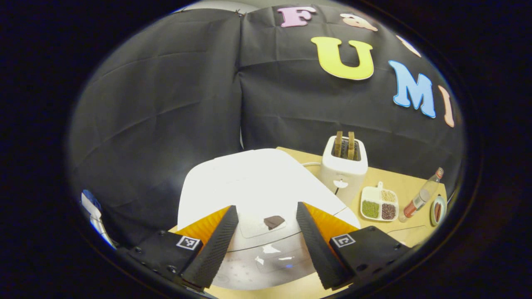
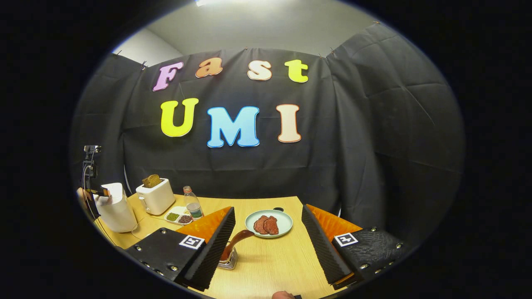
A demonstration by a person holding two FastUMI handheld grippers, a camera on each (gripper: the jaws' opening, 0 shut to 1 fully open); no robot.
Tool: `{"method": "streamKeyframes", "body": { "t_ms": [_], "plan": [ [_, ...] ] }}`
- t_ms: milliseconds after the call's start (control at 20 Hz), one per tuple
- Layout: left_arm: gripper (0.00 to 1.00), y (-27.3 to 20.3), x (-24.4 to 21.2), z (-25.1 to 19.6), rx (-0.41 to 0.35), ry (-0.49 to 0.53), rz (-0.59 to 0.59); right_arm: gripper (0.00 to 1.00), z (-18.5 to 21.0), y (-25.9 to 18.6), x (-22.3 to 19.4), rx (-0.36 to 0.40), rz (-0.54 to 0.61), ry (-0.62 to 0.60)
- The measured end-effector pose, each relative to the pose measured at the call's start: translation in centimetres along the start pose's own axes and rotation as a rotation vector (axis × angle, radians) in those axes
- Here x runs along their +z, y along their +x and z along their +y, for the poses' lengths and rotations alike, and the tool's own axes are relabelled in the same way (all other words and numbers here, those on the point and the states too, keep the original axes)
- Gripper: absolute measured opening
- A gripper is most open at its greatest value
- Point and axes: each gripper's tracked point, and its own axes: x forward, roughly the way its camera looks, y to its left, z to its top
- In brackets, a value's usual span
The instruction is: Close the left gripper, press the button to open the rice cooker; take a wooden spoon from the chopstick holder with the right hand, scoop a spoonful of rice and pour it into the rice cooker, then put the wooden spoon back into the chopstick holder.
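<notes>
left gripper [image 1: 266,245] jaws apart above rice cooker [image 1: 253,187], seemingly closed.

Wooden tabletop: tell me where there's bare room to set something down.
Free: the light wooden tabletop between the wire chopstick holder and the pale green plate of meat slices. Crowded: the back left, where the white rice cooker, white toaster, divided bean dish and clear bottle cluster.
</notes>
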Motion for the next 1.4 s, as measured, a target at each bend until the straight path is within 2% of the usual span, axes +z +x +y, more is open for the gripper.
{"method": "streamKeyframes", "body": {
  "t_ms": [150,250,450,750,900,1100,1400],
  "plan": [
    [0.99,-0.2,0.2,0.1,-0.003,-0.012,-0.007,0.98,0.9,0.0,-0.1,0.007,-0.005,0.005],
    [0.99,-0.3,0.5,-0.5,-0.036,0.031,-0.055,0.98,1.7,-0.1,0.2,0.024,-0.008,0.013],
    [0.99,-2.5,2.8,-0.7,-0.089,0.027,-0.162,0.98,3.2,0.1,1.9,0.043,-0.042,0.024],
    [0.99,-11.5,9.3,-2.5,-0.212,0.088,-0.412,0.98,6.7,0.1,3.1,0.088,-0.045,0.056],
    [0.98,-16.5,11.1,-3.6,-0.278,0.084,-0.496,0.98,8.5,-0.2,4.0,0.103,-0.062,0.056],
    [0.99,-21.9,11.4,-4.0,-0.339,0.062,-0.556,0.98,10.8,-0.7,5.1,0.124,-0.093,0.061],
    [0.98,-26.8,10.5,-4.0,-0.401,0.084,-0.63,0.97,13.6,-1.6,5.7,0.125,-0.146,0.046]
  ]
}}
